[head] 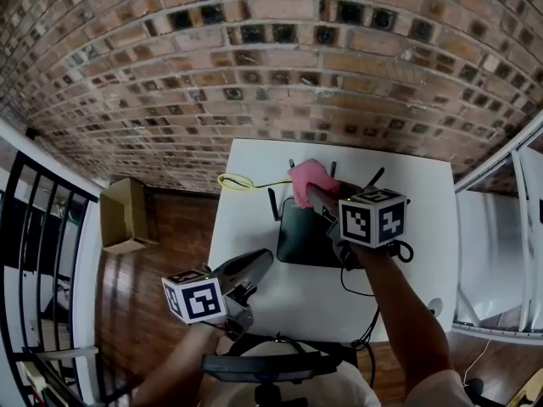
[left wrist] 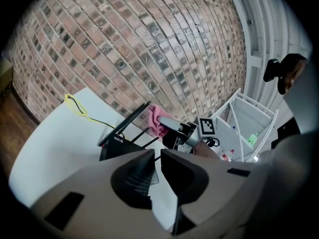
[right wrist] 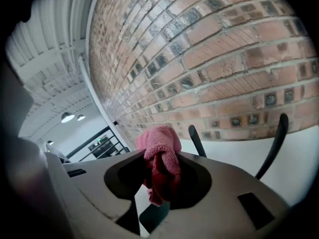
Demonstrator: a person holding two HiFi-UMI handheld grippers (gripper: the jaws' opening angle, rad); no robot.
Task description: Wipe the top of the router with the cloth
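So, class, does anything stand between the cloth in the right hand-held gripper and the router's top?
Nothing visible does. The right hand-held gripper holds the cloth at the far edge of the router, between upright antennas.

White table (head: 305, 303): black router (head: 301, 231), yellow cable (head: 235, 181).

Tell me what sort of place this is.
Probably an indoor room in a loft-style home or office: a bare brick wall, a wooden floor, and a small white table carrying a router.
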